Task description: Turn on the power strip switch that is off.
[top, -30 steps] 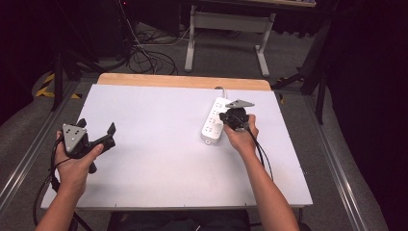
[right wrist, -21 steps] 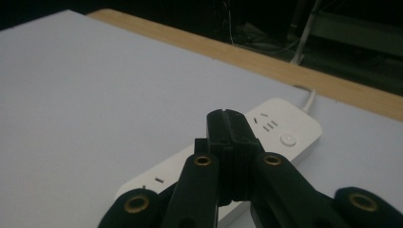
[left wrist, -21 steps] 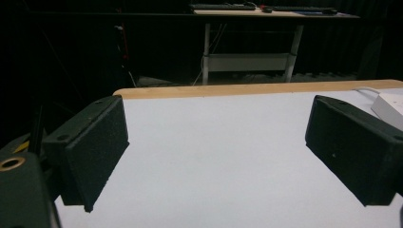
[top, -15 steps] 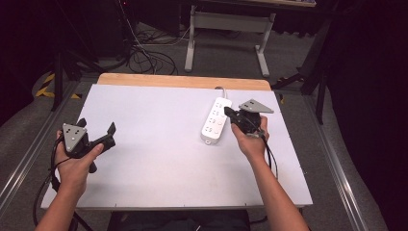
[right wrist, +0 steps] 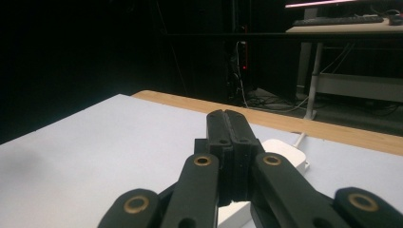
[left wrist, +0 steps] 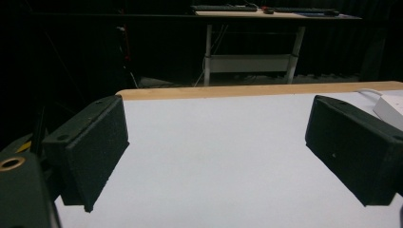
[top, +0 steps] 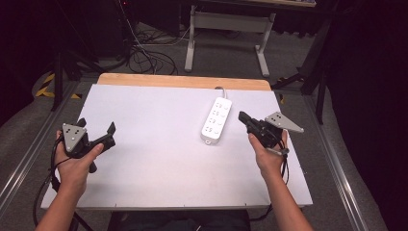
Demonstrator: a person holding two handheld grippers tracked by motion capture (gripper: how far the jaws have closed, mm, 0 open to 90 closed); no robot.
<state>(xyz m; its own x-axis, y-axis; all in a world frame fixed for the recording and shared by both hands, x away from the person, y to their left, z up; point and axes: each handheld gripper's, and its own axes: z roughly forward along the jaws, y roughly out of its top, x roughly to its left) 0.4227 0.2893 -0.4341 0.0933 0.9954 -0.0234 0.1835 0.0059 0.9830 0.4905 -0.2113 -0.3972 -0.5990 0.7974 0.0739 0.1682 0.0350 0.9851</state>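
Your right gripper (top: 246, 121) is closed on nothing, just beside the white power strip (top: 217, 120) at the counter's (top: 154, 159) far right. Your left gripper (top: 96, 134) hangs wide apart, empty. Swing the right carelessly and you'll likely knock the strip askew.

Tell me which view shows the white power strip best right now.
The high view: the whole power strip lies on the white table, sockets up, left of the shut right tool. The right gripper view hides most behind that tool; the left gripper view catches just a corner at its right edge.
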